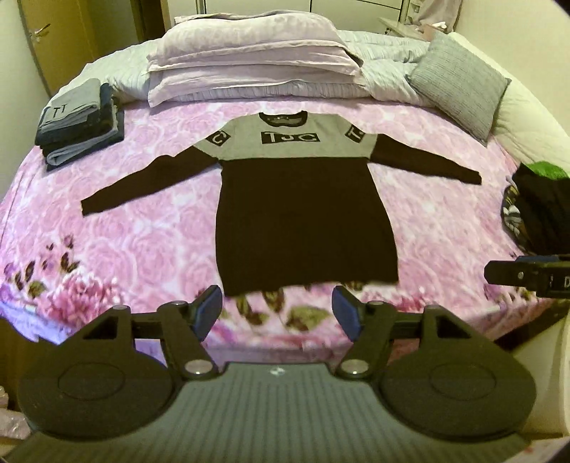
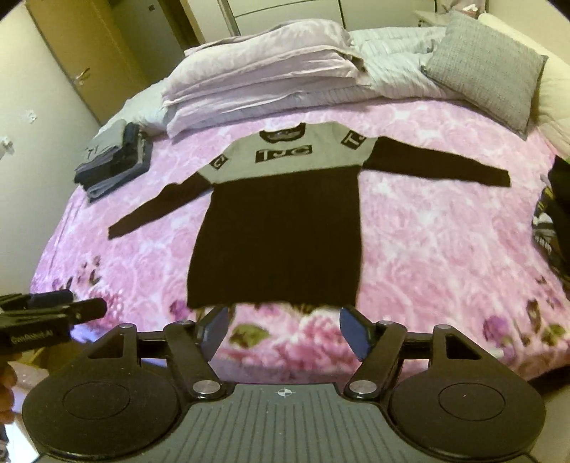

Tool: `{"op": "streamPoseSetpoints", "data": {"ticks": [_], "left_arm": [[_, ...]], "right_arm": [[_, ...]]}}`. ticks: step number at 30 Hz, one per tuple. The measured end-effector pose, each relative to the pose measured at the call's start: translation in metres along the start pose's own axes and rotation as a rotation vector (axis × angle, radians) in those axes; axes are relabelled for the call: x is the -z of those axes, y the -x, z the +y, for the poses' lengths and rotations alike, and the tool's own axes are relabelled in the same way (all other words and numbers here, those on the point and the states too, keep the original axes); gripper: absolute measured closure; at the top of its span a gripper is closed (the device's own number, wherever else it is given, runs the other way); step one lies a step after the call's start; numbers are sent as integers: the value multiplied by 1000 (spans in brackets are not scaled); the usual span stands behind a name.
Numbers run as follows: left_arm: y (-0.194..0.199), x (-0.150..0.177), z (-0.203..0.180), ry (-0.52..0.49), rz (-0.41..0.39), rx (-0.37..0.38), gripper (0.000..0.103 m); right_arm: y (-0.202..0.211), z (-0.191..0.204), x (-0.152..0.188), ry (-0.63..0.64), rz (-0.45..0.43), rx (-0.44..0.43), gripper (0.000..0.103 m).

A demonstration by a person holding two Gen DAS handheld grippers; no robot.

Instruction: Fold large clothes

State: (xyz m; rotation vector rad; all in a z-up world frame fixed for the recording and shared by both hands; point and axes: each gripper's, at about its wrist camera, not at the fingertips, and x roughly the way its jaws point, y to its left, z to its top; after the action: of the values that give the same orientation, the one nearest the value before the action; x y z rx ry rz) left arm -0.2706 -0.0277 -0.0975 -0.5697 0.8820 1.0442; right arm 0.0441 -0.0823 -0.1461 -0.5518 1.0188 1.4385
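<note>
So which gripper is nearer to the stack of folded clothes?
Left. The left gripper hovers open on the side of the folded stack; the right gripper is farther, toward the dark pile.

Black-and-grey sweater dress (image 1: 306,220) lies flat (sleeves spread) on bed.

You are looking down on a bed (image 1: 107,228) under a pink rose-patterned blanket (image 2: 427,242), butterflies and leaves printed near its foot. At the head you have stacked lilac pillows (image 1: 249,60), a crumpled pale duvet (image 1: 384,67) and a grey square cushion (image 2: 488,67) leaning to the right. A wooden door (image 1: 39,46) with a metal handle stands at far left, cream walls (image 2: 21,149) beside it. White wardrobe fronts (image 2: 285,9) close the back. Lighting is warm and dim
</note>
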Motion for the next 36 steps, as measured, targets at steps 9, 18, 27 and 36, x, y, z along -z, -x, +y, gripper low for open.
{"op": "streamPoseSetpoints", "data": {"ticks": [9, 18, 27, 36], "left_arm": [[51, 22, -21, -9, -57, -8, 28], [59, 34, -28, -10, -41, -30, 27], [60, 41, -32, -6, -28, -37, 27], [63, 38, -35, -4, -40, -41, 23]], "right_arm": [[49, 8, 30, 53, 6, -4, 35], [60, 5, 48, 80, 31, 19, 35], [62, 6, 51, 87, 33, 13, 35], [64, 3, 49, 96, 23, 9, 35]]}}
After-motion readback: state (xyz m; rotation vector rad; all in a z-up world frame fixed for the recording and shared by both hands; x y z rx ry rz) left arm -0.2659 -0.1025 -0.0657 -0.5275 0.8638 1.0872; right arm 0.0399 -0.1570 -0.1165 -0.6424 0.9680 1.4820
